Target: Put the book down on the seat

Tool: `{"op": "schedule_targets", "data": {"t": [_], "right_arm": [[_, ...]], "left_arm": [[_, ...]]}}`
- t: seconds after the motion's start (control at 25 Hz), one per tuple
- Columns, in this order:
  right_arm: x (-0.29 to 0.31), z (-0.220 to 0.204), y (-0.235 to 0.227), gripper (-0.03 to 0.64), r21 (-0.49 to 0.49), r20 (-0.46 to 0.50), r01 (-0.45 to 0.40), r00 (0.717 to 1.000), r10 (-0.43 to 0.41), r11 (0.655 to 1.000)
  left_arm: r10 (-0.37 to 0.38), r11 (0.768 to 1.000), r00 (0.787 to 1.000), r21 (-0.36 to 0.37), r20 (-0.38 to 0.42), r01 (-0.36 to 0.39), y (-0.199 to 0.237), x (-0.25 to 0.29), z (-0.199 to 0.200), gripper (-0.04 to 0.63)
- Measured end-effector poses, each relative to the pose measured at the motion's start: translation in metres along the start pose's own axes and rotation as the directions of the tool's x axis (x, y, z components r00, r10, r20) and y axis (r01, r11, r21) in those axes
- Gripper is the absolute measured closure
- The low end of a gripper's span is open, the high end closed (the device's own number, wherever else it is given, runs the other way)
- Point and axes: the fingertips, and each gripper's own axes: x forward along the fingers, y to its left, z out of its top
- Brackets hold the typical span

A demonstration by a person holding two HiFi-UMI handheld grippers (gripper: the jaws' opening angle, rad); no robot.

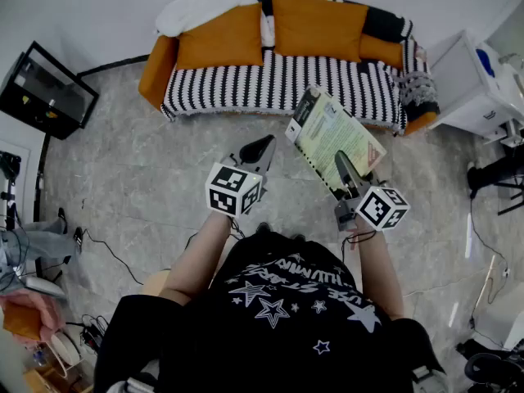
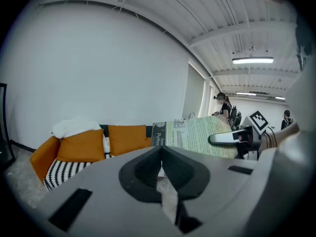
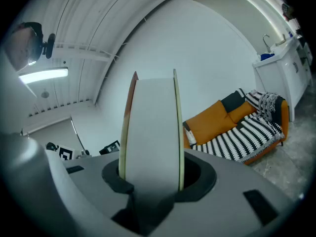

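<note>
**Book not on the sofa yet**

My right gripper (image 1: pixel 345 169) squeezes the book (image 1: pixel 334 136) by its bottom edge so it does not drop. The book is up in the air, well away from the striped sofa seat (image 1: pixel 246 84). My left gripper (image 1: pixel 260 148) is closed and empty, since one grip is enough.

Orange cushions (image 1: pixel 219 38) on striped sofa (image 1: pixel 278 82)
</note>
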Motion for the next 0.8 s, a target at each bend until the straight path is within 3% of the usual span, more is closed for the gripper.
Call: {"op": "schedule_targets", "data": {"t": [0.8], "right_arm": [[0.001, -0.009, 0.012, 0.448, -0.029, -0.038, -0.017, 0.999, 0.015, 0.999]], "left_arm": [[-0.009, 1.000, 1.000, -0.002, 0.022, 0.009, -0.005, -0.002, 0.004, 0.588]]}}
